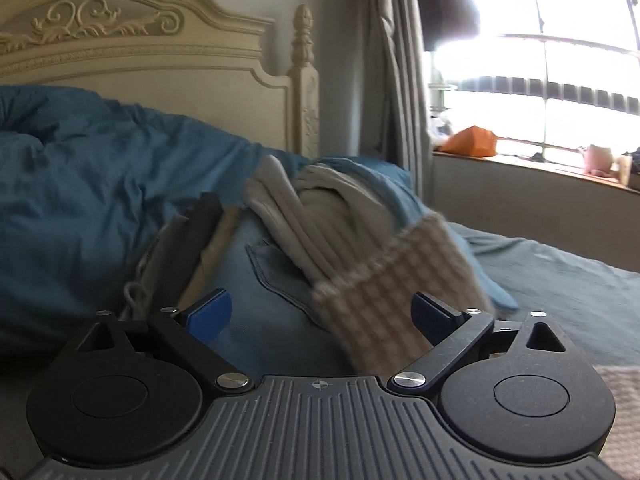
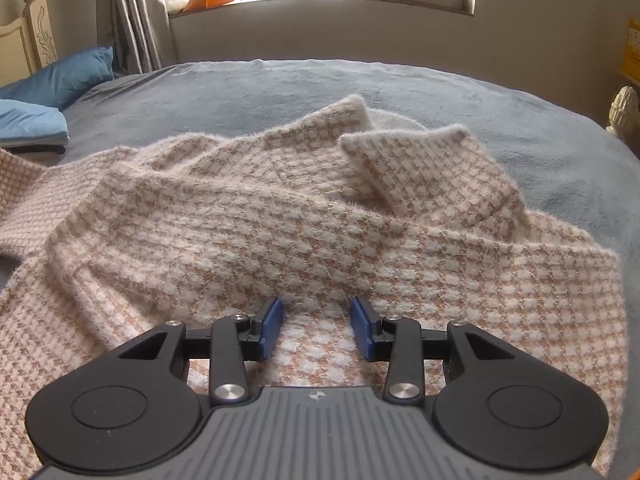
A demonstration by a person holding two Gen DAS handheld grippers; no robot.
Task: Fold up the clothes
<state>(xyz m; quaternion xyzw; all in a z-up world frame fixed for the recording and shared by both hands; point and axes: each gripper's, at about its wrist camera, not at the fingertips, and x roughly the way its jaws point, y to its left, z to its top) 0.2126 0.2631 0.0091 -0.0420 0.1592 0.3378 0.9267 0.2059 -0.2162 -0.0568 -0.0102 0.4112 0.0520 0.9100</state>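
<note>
While houndstooth sweater (image 2: 280, 216) lies spread on bed (image 2: 280, 84) for folding, my right hand-held gripper (image 2: 316, 328) hovers half-open over hem, gripping nothing; left hand-held gripper (image 1: 322, 314) wide open, empty, near stacked clothes (image 1: 304, 216).

Left tongs (image 1: 322, 312) gape wide; right tongs (image 2: 317, 328) half-parted

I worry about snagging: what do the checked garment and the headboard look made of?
Checked garment: seemingly a soft, fuzzy knit, perhaps wool or acrylic; fine hairs stand off its folded edges, and the tan-and-cream houndstooth looks woven in. Headboard: probably wood or moulded board painted matte cream, judging by its carved scrolls and turned post.
</note>
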